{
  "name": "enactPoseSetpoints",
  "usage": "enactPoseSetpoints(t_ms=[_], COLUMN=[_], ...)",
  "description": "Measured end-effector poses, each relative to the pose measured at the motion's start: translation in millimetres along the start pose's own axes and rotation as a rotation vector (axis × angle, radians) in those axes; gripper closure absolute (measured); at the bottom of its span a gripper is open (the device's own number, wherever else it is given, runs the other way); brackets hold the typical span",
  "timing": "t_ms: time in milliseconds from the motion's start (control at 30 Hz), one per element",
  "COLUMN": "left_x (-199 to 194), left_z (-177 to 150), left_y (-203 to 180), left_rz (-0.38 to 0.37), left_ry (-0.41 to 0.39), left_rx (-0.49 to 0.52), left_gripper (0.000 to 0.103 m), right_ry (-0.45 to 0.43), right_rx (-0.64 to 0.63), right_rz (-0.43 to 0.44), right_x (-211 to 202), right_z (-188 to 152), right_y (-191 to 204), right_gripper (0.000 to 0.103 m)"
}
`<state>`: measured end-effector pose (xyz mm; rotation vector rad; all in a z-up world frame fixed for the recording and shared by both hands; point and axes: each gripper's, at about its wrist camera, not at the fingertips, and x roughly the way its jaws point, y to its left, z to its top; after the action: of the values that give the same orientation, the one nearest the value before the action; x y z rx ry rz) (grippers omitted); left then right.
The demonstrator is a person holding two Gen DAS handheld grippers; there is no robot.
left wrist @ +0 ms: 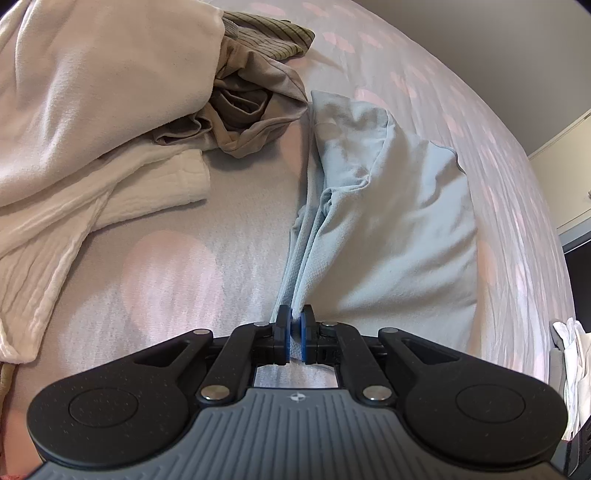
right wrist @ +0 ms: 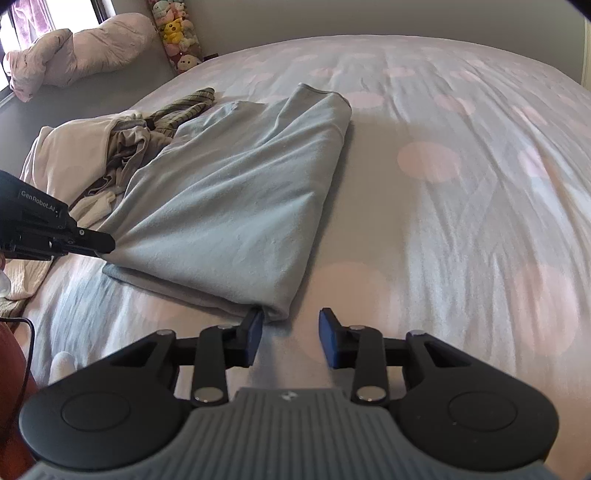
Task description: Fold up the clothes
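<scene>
A light blue garment (left wrist: 388, 221) lies partly folded on the bed; it also shows in the right wrist view (right wrist: 240, 206). My left gripper (left wrist: 294, 334) is shut on a bunched edge of it, and shows at the left of the right wrist view (right wrist: 105, 245), pinching the garment's left corner. My right gripper (right wrist: 290, 332) is open and empty, just in front of the garment's near corner, its left fingertip (right wrist: 255, 326) touching or nearly touching the cloth.
A pile of other clothes lies to the left: a cream garment (left wrist: 92, 92), a white crinkled one (left wrist: 122, 195), a tan one (left wrist: 243, 110) and a striped olive one (left wrist: 273, 37). The bedsheet (right wrist: 461, 184) is grey with pink dots. A pink pillow (right wrist: 81, 51) and plush toys (right wrist: 177, 33) sit beyond.
</scene>
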<state>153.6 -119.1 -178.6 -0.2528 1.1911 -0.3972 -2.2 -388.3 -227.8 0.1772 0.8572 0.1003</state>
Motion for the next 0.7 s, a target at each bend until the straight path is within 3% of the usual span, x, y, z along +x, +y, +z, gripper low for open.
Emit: enactPoseSetpoints(t_ms=[67,133,467,533,600,700], left_x=[-1,-2,-1,-2,5,1], left_z=[0,0,0,-1,-2,0], left_y=[0,1,7,9,5,10], left_rz=[-0.003,-0.009,-0.020,0.031,0.135,0.074], left_ry=[-0.001,-0.007,0.016,0.029,0.074,0.050], left_rx=[-0.003,-0.009,-0.040,-0.036,-0.010,-0.053], left_gripper=[0.100,0.100,0.100,0.100,0.103,0.103], right_ry=[-0.023,-0.036,0.022,0.024,0.022,-0.012], right_rx=[0.020,0.044,0.036,0.040,0.055,0.078], right_rz=[0.026,0.044,-0.009,-0.005,-0.001,0.028], right_x=[-2,-4,-4,-5,-8,-15], right_z=[0,0,-4,-5,-6,-8], right_y=[-3,-6,-5,-6,-9,-12], right_gripper=[0.092,0.096,0.098,0.102,0.103,0.102])
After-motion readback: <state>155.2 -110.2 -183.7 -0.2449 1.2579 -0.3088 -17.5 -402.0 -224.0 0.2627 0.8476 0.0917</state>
